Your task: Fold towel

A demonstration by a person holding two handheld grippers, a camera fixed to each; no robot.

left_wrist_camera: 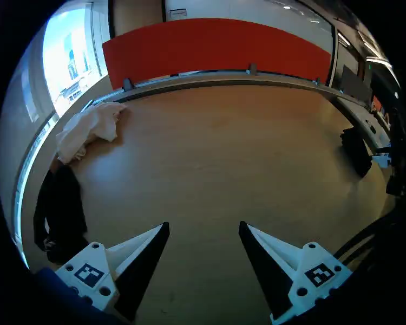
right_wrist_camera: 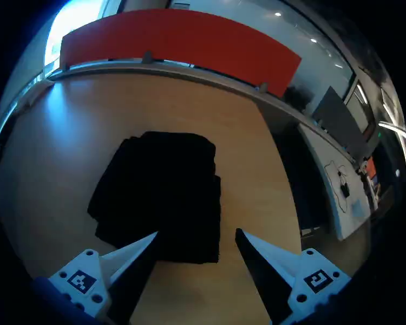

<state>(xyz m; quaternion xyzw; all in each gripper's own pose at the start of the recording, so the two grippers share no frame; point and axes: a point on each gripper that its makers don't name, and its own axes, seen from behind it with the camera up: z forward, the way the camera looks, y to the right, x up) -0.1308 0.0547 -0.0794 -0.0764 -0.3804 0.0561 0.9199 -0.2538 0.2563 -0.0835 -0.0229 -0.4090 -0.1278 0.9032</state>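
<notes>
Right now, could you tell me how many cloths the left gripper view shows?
3: white towel far left, dark cloth near-left edge, second dark cloth right edge; others may be hidden.

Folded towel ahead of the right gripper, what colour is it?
The towel is black, seen best in the right gripper view.

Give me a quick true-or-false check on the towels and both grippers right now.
The left gripper is open and holds nothing. True.
The white towel lies folded flat. False: it is a crumpled heap near the table's far left edge.
The black towel lies folded in front of the right gripper. True.
The right gripper is shut on the black towel. False: its fingers stand apart.
The partition behind the table is blue. False: it is red.
</notes>
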